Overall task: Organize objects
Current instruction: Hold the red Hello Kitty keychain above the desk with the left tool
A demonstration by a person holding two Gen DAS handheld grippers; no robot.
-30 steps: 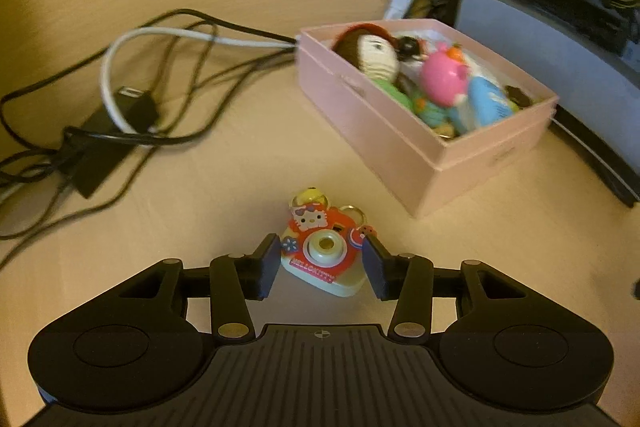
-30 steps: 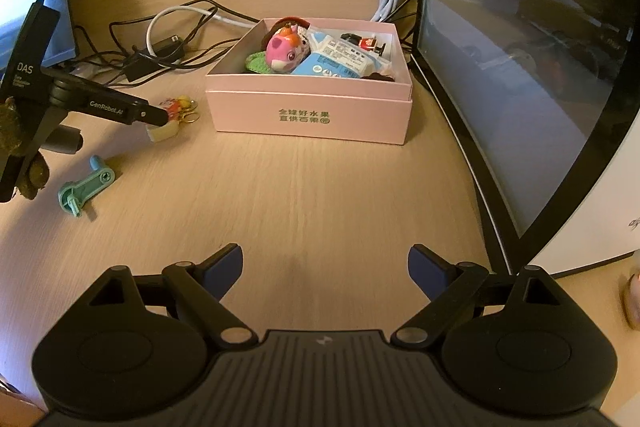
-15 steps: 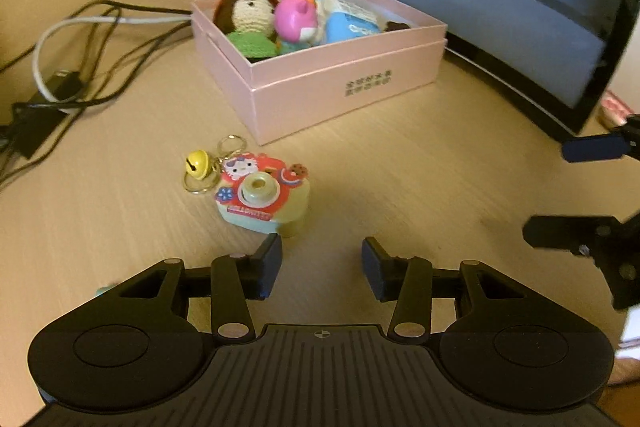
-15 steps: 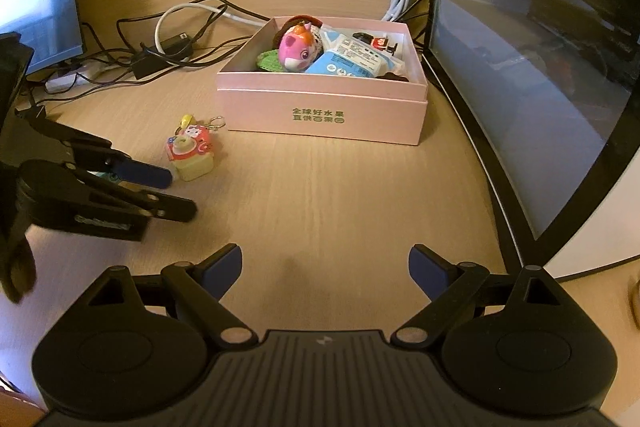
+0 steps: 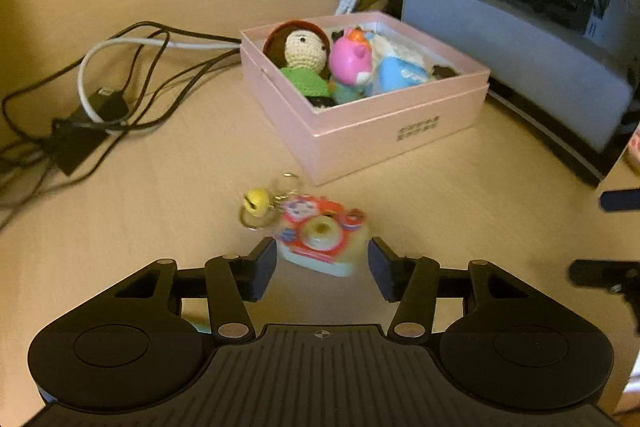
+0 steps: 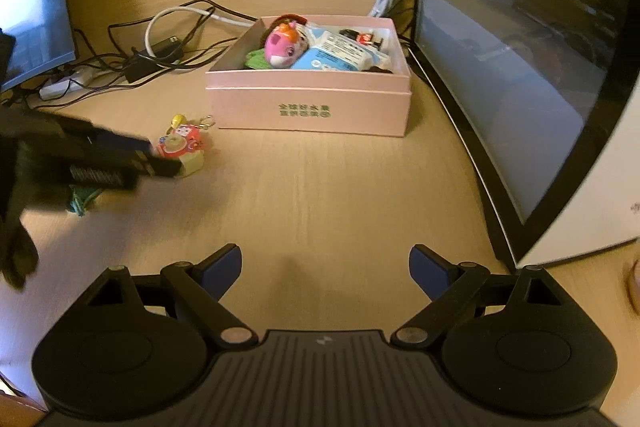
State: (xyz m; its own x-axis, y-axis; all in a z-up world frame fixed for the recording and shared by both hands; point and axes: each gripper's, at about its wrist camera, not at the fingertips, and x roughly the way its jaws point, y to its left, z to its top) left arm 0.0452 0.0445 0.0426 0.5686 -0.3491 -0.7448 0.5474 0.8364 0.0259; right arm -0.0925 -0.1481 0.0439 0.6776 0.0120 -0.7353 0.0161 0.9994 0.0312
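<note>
My left gripper [image 5: 322, 267] sits low over the desk [image 5: 440, 227], level, its fingers spread wide enough to flank the toy camera keychain [image 5: 320, 237] without either pad touching it; the toy lies on the wood just ahead of the gap, at about 12 o'clock from the tips, and nothing is held. From the right wrist view that same gripper [image 6: 160, 157] comes in blurred from 9 o'clock, its dark fingers on either side of the keychain [image 6: 182, 147]. My right gripper [image 6: 325, 271] hangs higher and further back, fingers splayed wide over bare wood, empty. The keychain is a chunky plastic piece with a red face, a pale round lens ring, a cream body, and a yellow bell [image 5: 256, 201] on a metal ring at its 10 o'clock; its lettering is too blurred to read. At 12 o'clock beyond it stands the pink cardboard box [image 5: 360, 135], open-topped and matte, with green print on its front that I cannot make out. Inside are a crocheted doll [image 5: 302, 55] with a brown cap and green body, a glossy pink figure [image 5: 350, 61], and a blue-and-white pouch [image 6: 340, 53]. Black and white cables [image 5: 120, 87] tangle at 10 o'clock, and a curved monitor [image 6: 520, 67] rises at 2 o'clock.
</note>
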